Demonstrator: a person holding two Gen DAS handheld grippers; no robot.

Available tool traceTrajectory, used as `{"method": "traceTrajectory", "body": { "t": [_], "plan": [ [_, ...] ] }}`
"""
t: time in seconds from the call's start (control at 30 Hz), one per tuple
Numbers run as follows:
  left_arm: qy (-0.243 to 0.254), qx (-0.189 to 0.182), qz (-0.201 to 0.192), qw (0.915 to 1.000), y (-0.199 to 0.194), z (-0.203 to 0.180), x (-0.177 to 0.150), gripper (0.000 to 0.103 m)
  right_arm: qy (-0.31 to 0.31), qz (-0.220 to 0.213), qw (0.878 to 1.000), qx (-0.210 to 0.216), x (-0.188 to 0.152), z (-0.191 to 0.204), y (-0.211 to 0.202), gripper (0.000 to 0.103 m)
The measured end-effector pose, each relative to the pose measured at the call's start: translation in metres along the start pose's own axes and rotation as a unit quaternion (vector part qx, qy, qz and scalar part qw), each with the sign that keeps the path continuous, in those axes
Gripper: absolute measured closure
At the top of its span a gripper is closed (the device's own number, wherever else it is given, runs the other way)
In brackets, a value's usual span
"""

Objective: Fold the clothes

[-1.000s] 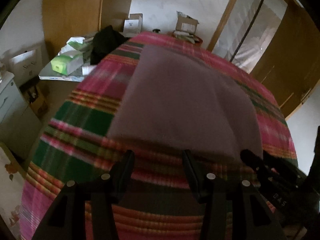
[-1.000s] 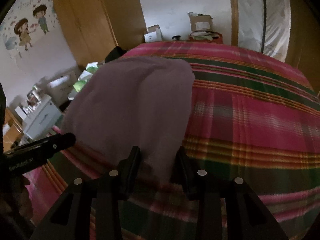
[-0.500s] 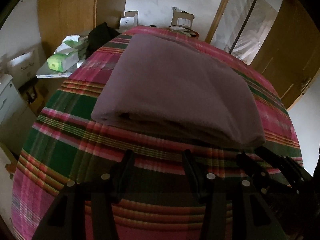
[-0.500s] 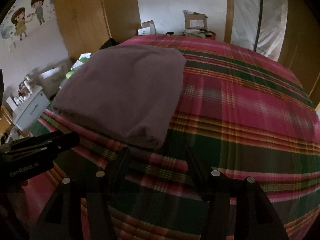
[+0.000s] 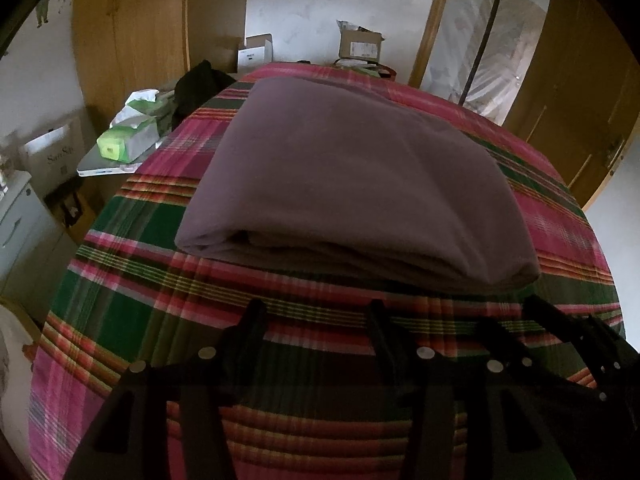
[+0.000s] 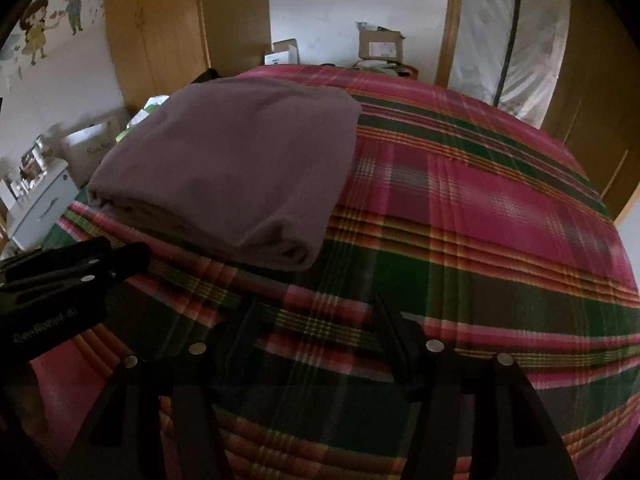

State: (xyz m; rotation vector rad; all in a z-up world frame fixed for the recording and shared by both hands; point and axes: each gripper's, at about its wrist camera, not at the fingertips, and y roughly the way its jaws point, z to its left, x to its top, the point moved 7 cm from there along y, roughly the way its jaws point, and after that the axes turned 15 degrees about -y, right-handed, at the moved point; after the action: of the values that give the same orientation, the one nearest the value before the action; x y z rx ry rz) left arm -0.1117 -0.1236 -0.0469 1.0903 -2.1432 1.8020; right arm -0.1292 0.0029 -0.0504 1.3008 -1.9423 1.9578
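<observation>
While the plaid bedspread (image 5: 132, 304) fills most of the room, the folding looks about done: the purple garment (image 5: 352, 184) lies on it as a squared, layered bundle with its thick folded edge nearest. Next would be another halving or leaving it be; hard to say. Left gripper (image 5: 316, 312) and right gripper (image 6: 318, 308) hover just short of it, jaws spread, empty.
</observation>
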Motion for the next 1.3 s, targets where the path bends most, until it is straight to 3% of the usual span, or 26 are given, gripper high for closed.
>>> {"method": "traceTrajectory", "body": {
  "t": [0.17,0.37,0.5,1.3],
  "plan": [
    [0.001,0.008,-0.014,0.9999,-0.002,-0.003,-0.002,0.049,0.003,0.002,1.000,-0.003,0.000,-0.002,0.000,0.039],
    [0.044,0.037,-0.026,0.9980,0.001,-0.013,-0.006,0.044,0.004,0.002,1.000,-0.002,0.000,-0.002,0.000,0.038],
    [0.030,0.024,-0.030,0.9988,0.000,-0.009,-0.005,0.044,0.005,0.002,1.000,-0.003,0.000,-0.001,0.001,0.038],
    [0.043,0.032,-0.033,0.9980,0.001,-0.010,-0.009,0.041,0.006,0.003,1.000,-0.005,0.001,0.000,0.002,0.037]
  ]
}}
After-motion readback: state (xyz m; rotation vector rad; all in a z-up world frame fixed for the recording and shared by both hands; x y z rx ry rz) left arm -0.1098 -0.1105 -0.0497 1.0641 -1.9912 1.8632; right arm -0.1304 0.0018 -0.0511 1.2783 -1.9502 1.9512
